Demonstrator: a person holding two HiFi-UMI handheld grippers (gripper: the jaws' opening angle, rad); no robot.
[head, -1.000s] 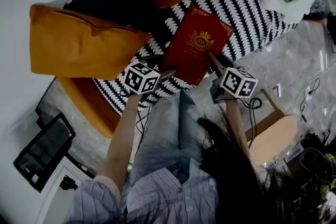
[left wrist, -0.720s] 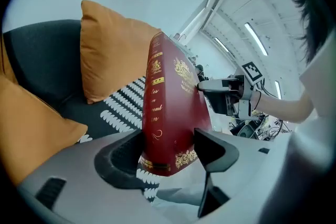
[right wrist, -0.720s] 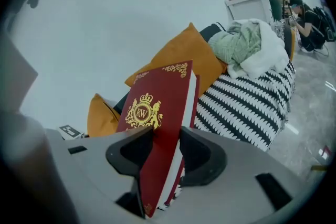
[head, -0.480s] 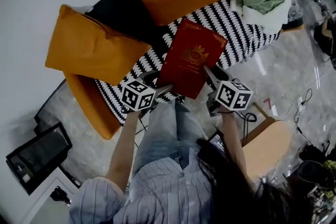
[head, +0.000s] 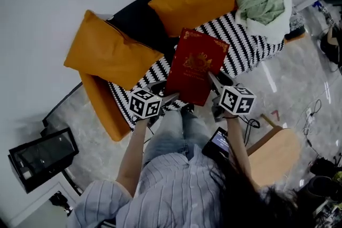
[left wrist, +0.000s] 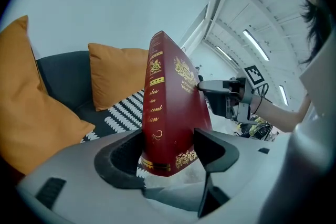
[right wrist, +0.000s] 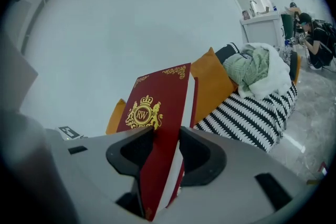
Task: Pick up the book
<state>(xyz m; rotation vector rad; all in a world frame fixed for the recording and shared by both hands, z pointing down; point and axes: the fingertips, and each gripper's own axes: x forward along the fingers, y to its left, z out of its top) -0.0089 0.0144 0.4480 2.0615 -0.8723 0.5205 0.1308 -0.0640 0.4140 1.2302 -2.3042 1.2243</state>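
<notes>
With the left gripper (head: 168, 95), clamps the red book (head: 195, 64) at its lower spine corner, jaws shut onto it. Holds it tilted up, clear above the striped sofa (head: 251, 42), seemingly two-handed so neither side sags. With the right gripper (head: 215, 81), pinches the opposite lower edge, jaws narrowed onto cover and pages.

Red-and-gold book (head: 195, 68) — orange cushions (head: 109, 56), black-and-white patterned throw (head: 248, 46)
</notes>
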